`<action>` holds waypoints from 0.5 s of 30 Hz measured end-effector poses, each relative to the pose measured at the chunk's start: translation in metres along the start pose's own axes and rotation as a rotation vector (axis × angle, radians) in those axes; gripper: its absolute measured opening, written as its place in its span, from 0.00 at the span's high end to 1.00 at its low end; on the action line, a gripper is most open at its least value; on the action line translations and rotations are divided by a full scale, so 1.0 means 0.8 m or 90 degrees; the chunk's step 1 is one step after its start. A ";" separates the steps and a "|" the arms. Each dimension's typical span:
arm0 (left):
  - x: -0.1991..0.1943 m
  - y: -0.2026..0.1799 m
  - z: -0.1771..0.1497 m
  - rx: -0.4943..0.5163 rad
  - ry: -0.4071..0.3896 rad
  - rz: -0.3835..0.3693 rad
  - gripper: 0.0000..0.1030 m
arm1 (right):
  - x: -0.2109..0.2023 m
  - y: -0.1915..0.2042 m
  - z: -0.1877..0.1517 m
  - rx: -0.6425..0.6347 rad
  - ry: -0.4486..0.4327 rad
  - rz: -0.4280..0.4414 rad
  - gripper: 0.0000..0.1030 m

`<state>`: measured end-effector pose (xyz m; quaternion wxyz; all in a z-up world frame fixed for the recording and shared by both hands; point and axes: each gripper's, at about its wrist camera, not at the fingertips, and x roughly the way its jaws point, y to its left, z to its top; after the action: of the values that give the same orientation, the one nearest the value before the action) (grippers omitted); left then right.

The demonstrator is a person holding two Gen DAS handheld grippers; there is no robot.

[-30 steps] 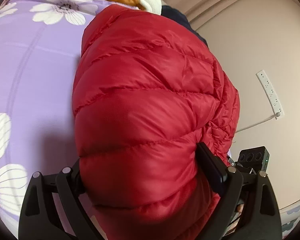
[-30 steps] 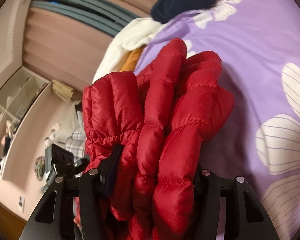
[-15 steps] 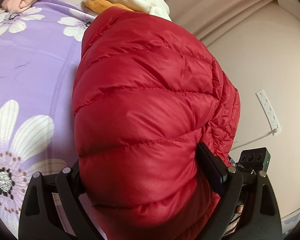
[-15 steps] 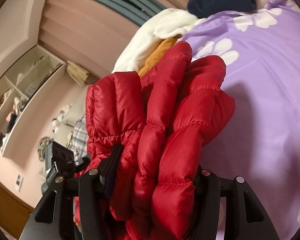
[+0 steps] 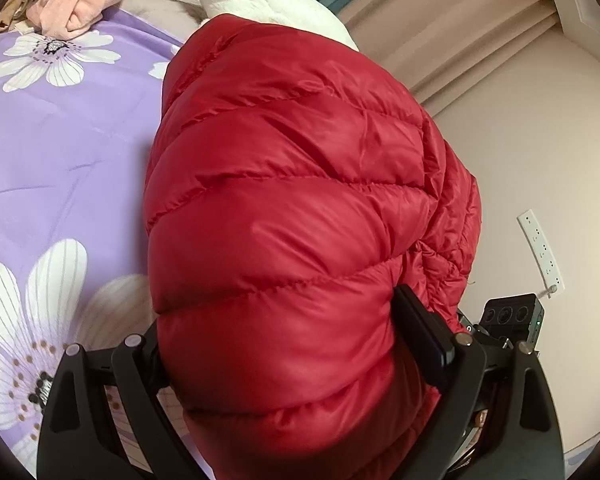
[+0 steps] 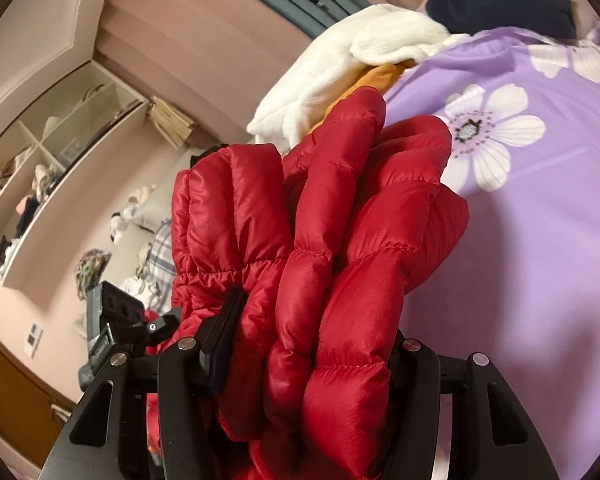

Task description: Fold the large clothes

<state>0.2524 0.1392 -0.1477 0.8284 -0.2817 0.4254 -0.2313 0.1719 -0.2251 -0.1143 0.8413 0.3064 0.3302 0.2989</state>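
A red quilted puffer jacket fills the left wrist view, bunched into a thick folded bundle. My left gripper is shut on it, with the padding bulging between the fingers. In the right wrist view the same jacket shows as several stacked red layers. My right gripper is shut on those layers. The bundle hangs above the purple flowered bedsheet, lifted off it. The other gripper's camera block shows at the edge of each view.
A white fleece garment, an orange one and a dark navy one lie piled at the bed's far end. Pink clothes lie at the bed's corner. A wall shelf and a power strip are on the walls.
Both grippers have carried the jacket bundle along the bed toward the clothes pile; the white fleece and pink clothes have come into the left view. The grips have not changed.
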 end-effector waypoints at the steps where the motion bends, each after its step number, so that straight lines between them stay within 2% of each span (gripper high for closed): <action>1: -0.002 0.002 0.001 -0.001 -0.002 0.001 0.09 | 0.003 0.001 0.001 -0.002 0.001 0.001 0.45; 4: -0.004 0.004 -0.003 -0.003 -0.008 0.003 0.09 | 0.012 0.003 0.006 -0.008 0.005 0.005 0.45; 5: -0.021 -0.007 -0.019 -0.003 -0.010 0.003 0.09 | 0.015 0.004 0.008 -0.010 0.006 0.005 0.45; 8: -0.022 -0.018 -0.030 -0.003 -0.017 0.007 0.09 | 0.023 0.005 0.013 -0.015 0.006 0.005 0.45; 15: -0.026 -0.029 -0.028 -0.004 -0.021 0.015 0.09 | 0.041 0.005 0.020 -0.016 0.006 0.000 0.45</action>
<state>0.2193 0.1291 -0.1310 0.8371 -0.2834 0.4155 -0.2153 0.2023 -0.2044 -0.1145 0.8434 0.2946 0.3304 0.3045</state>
